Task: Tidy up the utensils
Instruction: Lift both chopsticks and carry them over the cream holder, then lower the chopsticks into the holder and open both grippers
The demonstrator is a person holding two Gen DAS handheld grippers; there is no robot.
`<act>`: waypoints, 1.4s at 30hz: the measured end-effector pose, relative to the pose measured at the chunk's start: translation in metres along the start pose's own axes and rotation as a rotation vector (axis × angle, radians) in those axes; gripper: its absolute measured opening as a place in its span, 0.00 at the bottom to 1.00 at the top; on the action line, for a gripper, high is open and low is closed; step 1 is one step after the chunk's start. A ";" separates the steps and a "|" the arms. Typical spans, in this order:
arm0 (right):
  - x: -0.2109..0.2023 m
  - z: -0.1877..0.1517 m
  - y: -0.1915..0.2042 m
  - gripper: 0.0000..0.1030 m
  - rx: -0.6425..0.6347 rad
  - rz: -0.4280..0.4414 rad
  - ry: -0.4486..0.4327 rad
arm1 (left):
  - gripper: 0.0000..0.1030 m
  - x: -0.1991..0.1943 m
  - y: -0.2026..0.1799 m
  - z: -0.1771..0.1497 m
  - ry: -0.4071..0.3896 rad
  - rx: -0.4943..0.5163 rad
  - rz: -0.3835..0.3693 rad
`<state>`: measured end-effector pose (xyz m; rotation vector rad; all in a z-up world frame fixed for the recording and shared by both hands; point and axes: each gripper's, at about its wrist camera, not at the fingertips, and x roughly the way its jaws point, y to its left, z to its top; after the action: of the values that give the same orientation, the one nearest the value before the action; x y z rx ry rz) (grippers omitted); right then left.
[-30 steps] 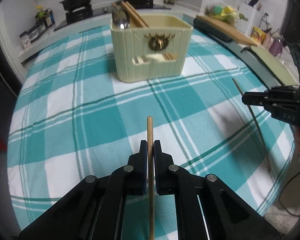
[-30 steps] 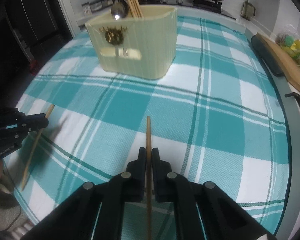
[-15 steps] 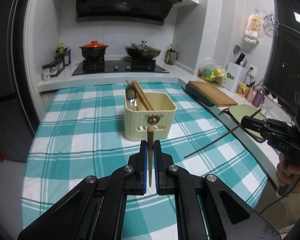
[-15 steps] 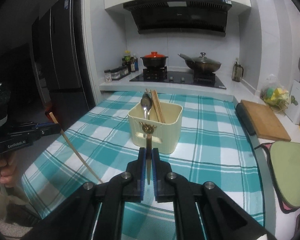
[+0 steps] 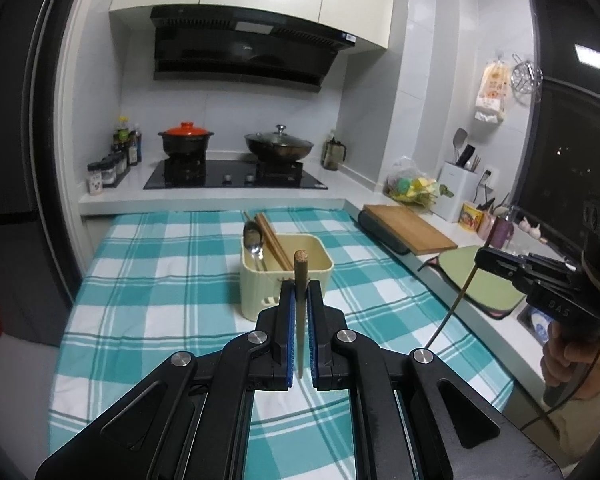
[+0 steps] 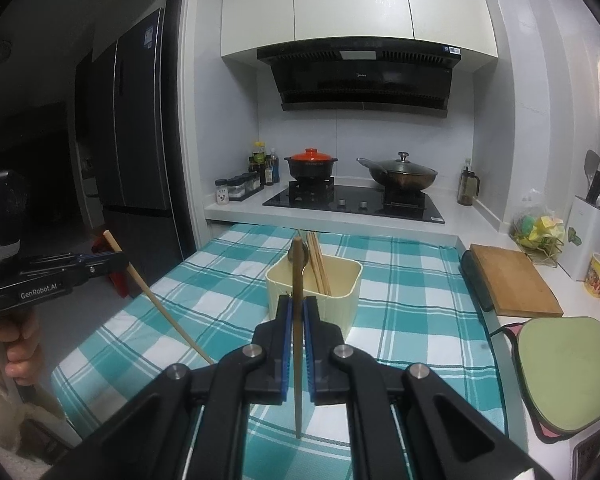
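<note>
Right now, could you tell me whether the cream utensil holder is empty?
Not empty. The utensil holder stands upright on the checked cloth with a spoon and several chopsticks leaning inside.

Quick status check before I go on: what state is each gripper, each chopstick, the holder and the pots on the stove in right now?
left gripper: shut on left chopstick, off the cloth
right gripper: shut on right chopstick, off the cloth
utensil holder: upright on checked tablecloth, holding a spoon and chopsticks
orange-lidded pot: lid on
wok: lid on
</note>
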<state>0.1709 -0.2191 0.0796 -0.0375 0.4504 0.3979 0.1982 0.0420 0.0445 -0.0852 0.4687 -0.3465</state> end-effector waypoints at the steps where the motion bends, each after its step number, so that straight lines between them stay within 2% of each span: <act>1: -0.001 0.003 -0.002 0.06 0.002 0.001 -0.003 | 0.04 -0.001 -0.001 0.004 -0.006 0.002 -0.004; 9: 0.010 0.042 -0.012 0.06 -0.011 -0.004 -0.028 | 0.04 0.004 0.003 0.058 -0.077 0.020 -0.002; 17: 0.048 0.113 -0.025 0.06 -0.023 -0.014 -0.135 | 0.04 0.056 0.006 0.125 -0.144 0.033 0.043; 21: 0.079 0.135 -0.033 0.06 -0.012 -0.008 -0.174 | 0.04 0.103 0.011 0.139 -0.102 0.020 0.053; 25: 0.124 0.140 -0.043 0.06 -0.001 0.001 -0.157 | 0.04 0.158 0.019 0.136 -0.012 0.000 0.057; 30: 0.186 0.128 -0.058 0.06 0.006 -0.004 -0.068 | 0.04 0.223 0.035 0.118 0.137 -0.041 0.053; 35: 0.254 0.110 -0.072 0.06 0.008 -0.015 0.138 | 0.04 0.289 0.052 0.094 0.309 -0.080 0.051; 38: 0.295 0.099 -0.078 0.06 0.019 -0.006 0.258 | 0.04 0.317 0.059 0.086 0.358 -0.107 0.056; 40: 0.319 0.092 -0.082 0.06 0.041 0.022 0.317 | 0.04 0.328 0.062 0.087 0.361 -0.124 0.067; 42: 0.335 0.086 -0.086 0.07 0.075 0.040 0.335 | 0.08 0.335 0.065 0.089 0.361 -0.140 0.072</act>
<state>0.5159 -0.1649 0.0083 -0.0222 0.7972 0.4155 0.5389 -0.0125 -0.0298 -0.1429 0.8516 -0.2583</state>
